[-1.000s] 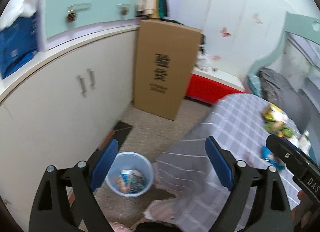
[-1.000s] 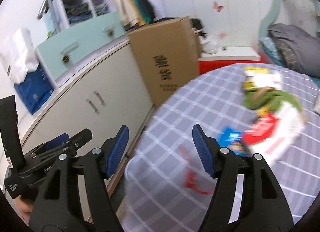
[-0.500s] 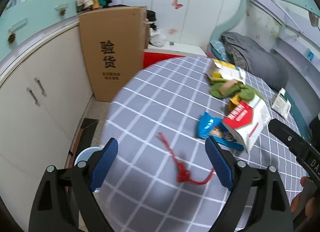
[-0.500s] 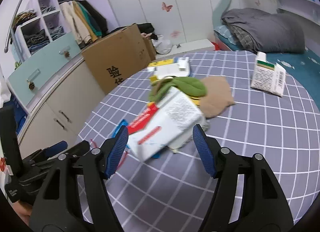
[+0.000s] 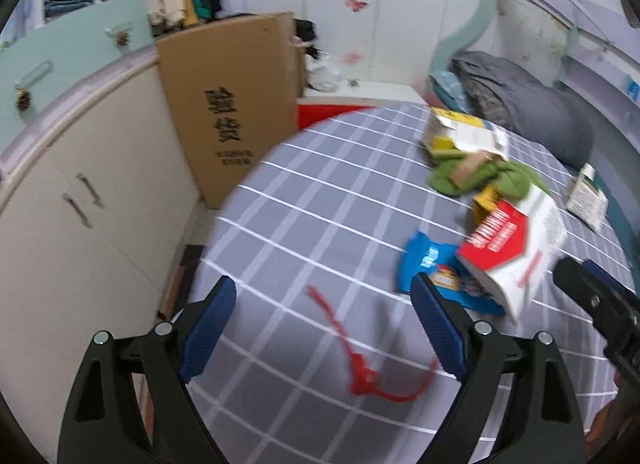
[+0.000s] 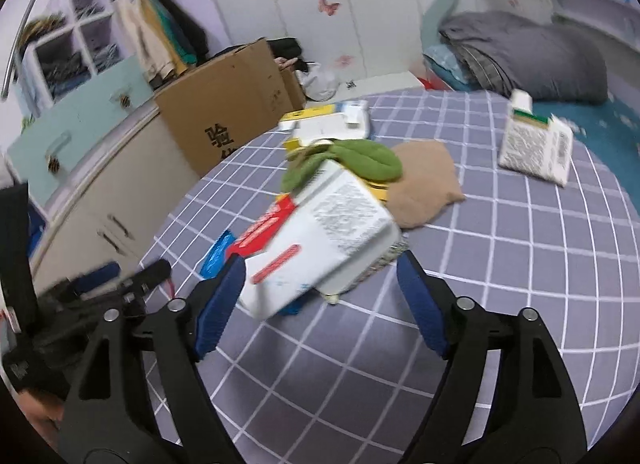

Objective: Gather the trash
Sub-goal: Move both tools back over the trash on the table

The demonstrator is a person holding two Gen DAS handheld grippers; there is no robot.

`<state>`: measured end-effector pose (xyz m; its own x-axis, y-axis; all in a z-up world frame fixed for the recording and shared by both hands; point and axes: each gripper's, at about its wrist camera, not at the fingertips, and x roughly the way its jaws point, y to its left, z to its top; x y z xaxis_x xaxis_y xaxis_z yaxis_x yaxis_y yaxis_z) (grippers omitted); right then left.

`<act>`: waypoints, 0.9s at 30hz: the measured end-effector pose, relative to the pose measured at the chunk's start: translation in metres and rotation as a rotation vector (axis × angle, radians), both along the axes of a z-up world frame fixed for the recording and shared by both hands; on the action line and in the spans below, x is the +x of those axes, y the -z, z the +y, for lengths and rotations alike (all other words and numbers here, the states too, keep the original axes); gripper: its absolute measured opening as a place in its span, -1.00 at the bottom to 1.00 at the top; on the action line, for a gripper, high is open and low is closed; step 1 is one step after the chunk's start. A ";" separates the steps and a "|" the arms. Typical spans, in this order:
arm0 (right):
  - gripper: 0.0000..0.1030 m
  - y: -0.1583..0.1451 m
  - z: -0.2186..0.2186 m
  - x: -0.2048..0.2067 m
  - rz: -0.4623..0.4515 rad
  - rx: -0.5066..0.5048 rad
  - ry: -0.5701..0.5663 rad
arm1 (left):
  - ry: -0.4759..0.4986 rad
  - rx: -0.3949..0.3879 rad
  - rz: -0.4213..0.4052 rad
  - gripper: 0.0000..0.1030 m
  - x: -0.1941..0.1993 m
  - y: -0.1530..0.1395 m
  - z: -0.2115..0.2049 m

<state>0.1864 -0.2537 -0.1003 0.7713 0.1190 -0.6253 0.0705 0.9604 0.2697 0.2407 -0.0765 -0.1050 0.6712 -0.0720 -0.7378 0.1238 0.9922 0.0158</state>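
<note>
A checked grey tabletop (image 5: 328, 199) curves to its left edge beside a cardboard box (image 5: 228, 103). The left gripper (image 5: 320, 328), spread wide, hovers over a red string (image 5: 360, 364); the right gripper (image 6: 320, 296), jaws opening, straddles a white-and-red bag (image 6: 320, 240) without pressing it.

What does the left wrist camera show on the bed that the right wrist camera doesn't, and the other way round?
Only the left wrist view shows the red string lying whole between the open left tongs. Only the right wrist view shows the tan cloth. Both show the red and white bag, the blue wrapper, the green cloth and the cardboard box.
</note>
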 end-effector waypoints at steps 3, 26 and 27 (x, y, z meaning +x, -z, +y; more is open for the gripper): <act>0.58 -0.002 0.023 0.006 0.004 -0.081 -0.062 | -0.033 -0.002 -0.012 0.69 0.002 -0.005 0.012; -0.40 0.002 0.020 0.027 -0.002 -0.272 -0.052 | 0.056 -0.031 0.005 0.69 -0.002 -0.007 -0.003; -0.44 0.000 0.014 0.024 -0.012 -0.236 -0.048 | 0.068 -0.031 0.006 0.69 -0.002 -0.007 -0.006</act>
